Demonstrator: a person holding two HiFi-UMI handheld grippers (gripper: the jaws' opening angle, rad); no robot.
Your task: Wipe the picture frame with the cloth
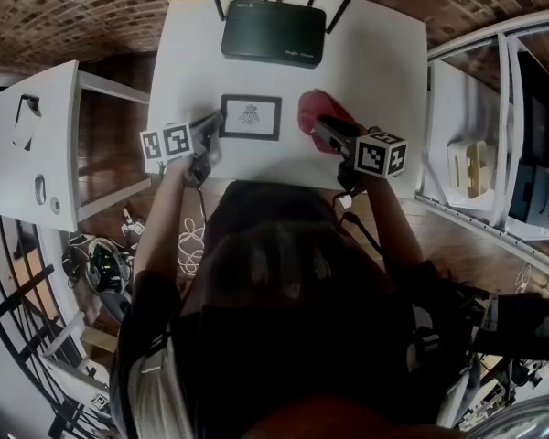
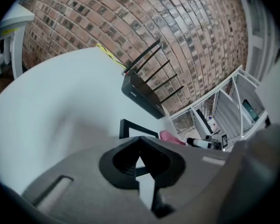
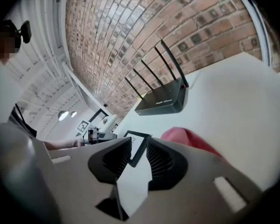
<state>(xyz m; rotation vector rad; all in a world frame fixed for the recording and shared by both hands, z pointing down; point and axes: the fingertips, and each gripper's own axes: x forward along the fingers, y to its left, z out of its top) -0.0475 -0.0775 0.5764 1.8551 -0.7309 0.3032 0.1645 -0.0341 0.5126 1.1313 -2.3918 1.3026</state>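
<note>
The black picture frame (image 1: 251, 117) lies flat in the middle of the white table (image 1: 375, 62). A pink-red cloth (image 1: 317, 108) sits bunched on the table just right of it. My right gripper (image 1: 318, 126) is at the cloth's near edge, jaws apart. In the right gripper view (image 3: 138, 139) nothing is between the jaws; the frame (image 3: 137, 146) shows through the gap and the cloth (image 3: 191, 139) lies to the right. My left gripper (image 1: 217, 120) is shut at the frame's left edge. In the left gripper view (image 2: 140, 138) its tips meet, with the frame (image 2: 135, 127) just beyond.
A black router (image 1: 274, 33) with several antennas stands at the table's back edge. A white side table (image 1: 37, 144) is to the left and white shelving (image 1: 494, 154) to the right. Cables lie on the floor at lower left.
</note>
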